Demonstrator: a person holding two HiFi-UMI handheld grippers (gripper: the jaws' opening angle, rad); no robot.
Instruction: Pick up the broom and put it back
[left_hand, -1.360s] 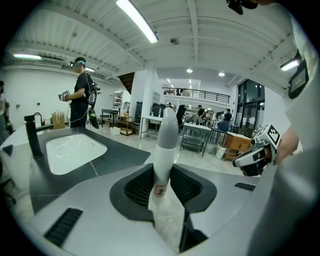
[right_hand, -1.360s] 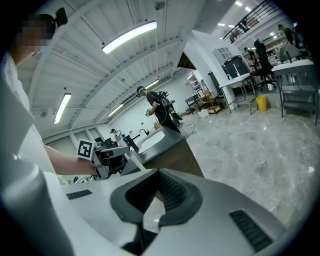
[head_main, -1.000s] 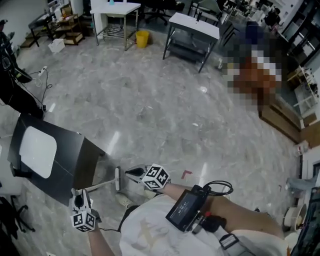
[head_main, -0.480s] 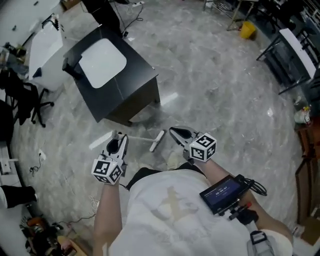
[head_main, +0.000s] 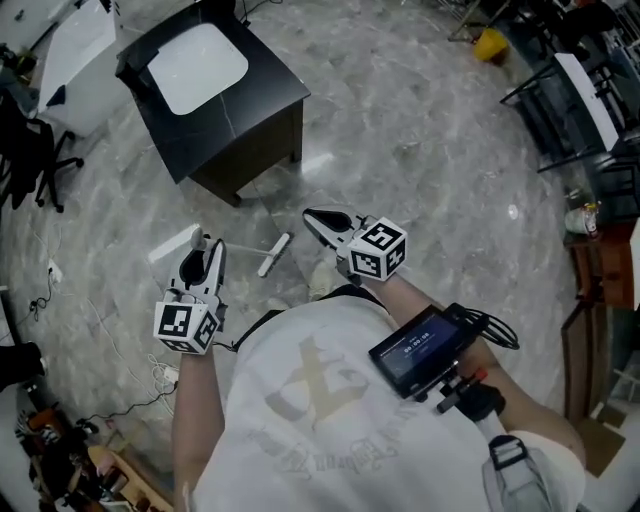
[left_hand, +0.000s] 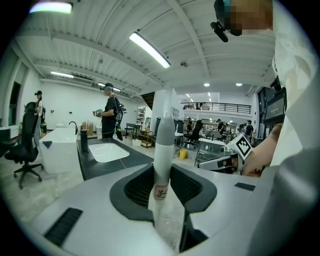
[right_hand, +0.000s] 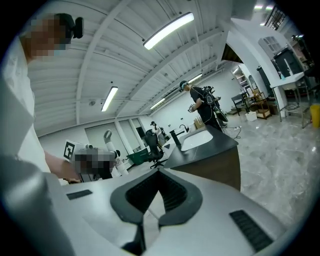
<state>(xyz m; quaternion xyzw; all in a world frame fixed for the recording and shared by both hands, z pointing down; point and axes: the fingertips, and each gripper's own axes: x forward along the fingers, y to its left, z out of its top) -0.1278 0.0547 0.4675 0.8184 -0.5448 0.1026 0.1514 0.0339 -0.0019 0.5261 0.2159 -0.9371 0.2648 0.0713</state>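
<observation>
The pick-up looks done. The left gripper (head_main: 205, 250) has its jaws clamped on the broom (left_hand: 162, 140): in the left gripper view the pale handle stands upright between the two pads, gripped on both sides. In the head view a short white bar (head_main: 274, 254), likely the broom's head, hangs low just right of that gripper, over the grey floor (head_main: 420, 180). Whether it is clear of the floor I cannot tell.

The right gripper (head_main: 318, 219) is near it on the right, with its jaws together and nothing between them.

A black table (head_main: 250, 105) with a white basin stands farther off, to the left.

What is left, I judge, is the whole second half: carrying the broom to its place and releasing it there. No view shows that place.
</observation>
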